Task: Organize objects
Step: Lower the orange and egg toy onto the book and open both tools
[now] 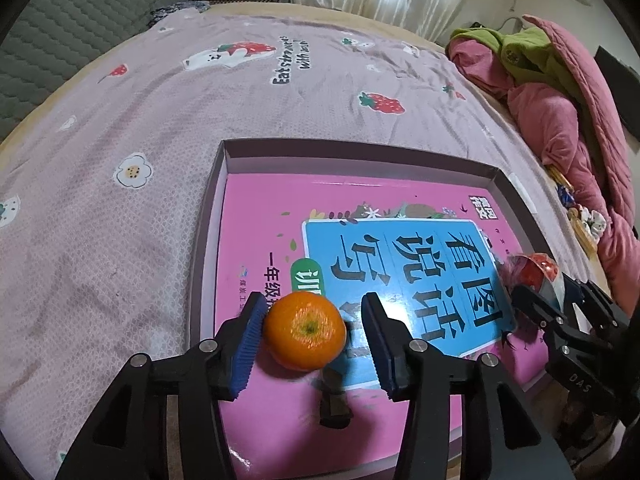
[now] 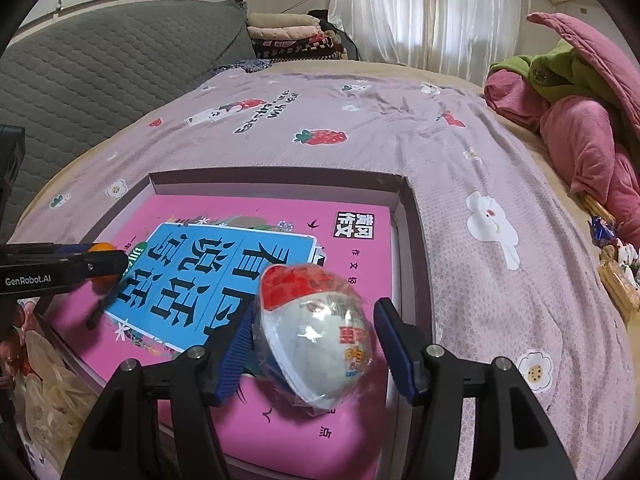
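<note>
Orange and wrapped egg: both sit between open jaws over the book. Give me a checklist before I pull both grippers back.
1. Left gripper clear of the orange: not ok, one pad touches it.
2. Right gripper clear of the wrapped egg: not ok, one pad touches the wrapper.
3. Orange resting on the pink book: ok.
4. Egg settled on book: cannot tell, it tilts.
5. Book inside the box: ok.
</note>
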`<state>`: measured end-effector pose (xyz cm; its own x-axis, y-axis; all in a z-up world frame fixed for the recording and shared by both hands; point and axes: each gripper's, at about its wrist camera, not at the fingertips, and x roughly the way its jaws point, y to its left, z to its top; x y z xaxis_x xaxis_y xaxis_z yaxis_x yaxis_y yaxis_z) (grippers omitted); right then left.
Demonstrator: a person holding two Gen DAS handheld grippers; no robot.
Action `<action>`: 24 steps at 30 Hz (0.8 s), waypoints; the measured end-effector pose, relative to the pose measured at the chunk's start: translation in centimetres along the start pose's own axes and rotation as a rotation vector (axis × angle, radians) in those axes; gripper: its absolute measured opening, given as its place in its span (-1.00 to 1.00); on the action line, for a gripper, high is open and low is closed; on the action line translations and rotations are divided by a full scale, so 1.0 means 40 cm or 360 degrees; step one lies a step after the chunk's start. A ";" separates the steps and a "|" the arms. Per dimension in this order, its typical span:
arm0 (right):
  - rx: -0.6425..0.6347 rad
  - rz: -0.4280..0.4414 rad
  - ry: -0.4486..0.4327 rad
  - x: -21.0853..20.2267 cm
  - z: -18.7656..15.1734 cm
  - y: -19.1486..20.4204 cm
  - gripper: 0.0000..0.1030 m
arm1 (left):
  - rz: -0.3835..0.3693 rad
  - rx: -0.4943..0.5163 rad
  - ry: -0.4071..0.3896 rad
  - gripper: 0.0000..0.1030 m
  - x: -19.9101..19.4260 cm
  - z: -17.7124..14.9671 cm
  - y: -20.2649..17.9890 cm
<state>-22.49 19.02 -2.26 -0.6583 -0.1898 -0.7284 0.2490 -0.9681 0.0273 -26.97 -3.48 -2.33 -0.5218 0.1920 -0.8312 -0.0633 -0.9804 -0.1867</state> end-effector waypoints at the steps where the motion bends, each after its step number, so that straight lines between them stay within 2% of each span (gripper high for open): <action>1: -0.0001 0.0000 -0.0001 -0.001 0.000 -0.001 0.19 | 0.0001 -0.0001 -0.0002 -0.02 -0.001 0.001 0.000; 12: 0.0018 -0.0020 -0.0045 -0.017 0.009 -0.014 0.30 | 0.0008 -0.0019 -0.0048 -0.01 -0.025 0.008 0.004; 14: 0.0014 0.0000 -0.0050 -0.020 0.011 -0.013 0.37 | 0.0007 -0.0017 -0.0066 -0.01 -0.032 0.007 -0.001; 20: -0.0019 -0.0004 -0.0082 -0.034 0.015 0.000 0.38 | 0.0028 0.0023 -0.0111 0.01 -0.056 0.005 -0.018; 24: -0.0032 0.0003 -0.0098 -0.042 0.019 0.003 0.38 | 0.0023 0.0032 -0.0152 0.18 -0.078 0.007 -0.026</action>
<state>-21.88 19.09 -0.50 -0.7001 -0.2019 -0.6849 0.2641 -0.9644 0.0143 -25.49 -3.07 0.61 -0.6013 0.1733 -0.7800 -0.0718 -0.9840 -0.1633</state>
